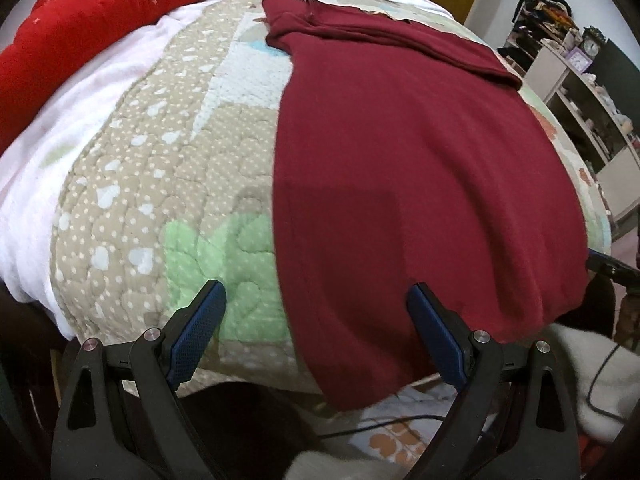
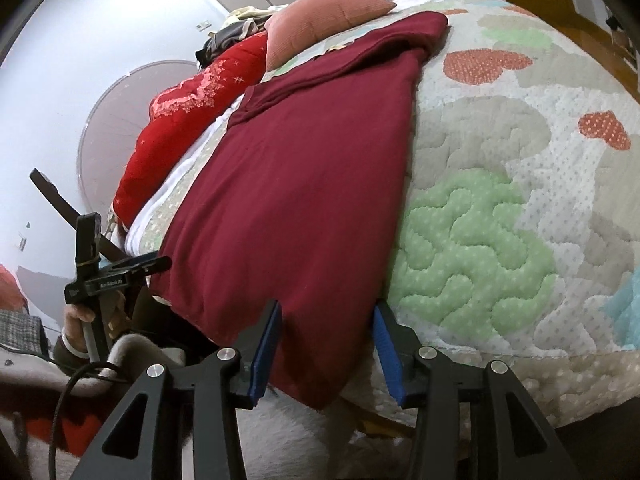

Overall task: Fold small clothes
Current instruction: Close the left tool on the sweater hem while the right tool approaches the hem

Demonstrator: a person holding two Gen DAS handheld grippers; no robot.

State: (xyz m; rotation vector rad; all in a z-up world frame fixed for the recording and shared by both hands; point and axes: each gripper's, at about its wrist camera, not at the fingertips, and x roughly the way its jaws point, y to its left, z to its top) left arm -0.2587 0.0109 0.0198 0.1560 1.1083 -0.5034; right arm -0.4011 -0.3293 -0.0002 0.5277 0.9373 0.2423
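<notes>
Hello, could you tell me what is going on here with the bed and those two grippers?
A person with a handheld gripper in each hand is folding a maroon garment spread on a quilted bedspread. Its far end is already folded over. The left gripper stands open at the garment's near left edge. The right gripper is open, with the near right corner lying between its fingers, not visibly pinched. The near edge hangs over the bed's side.
</notes>
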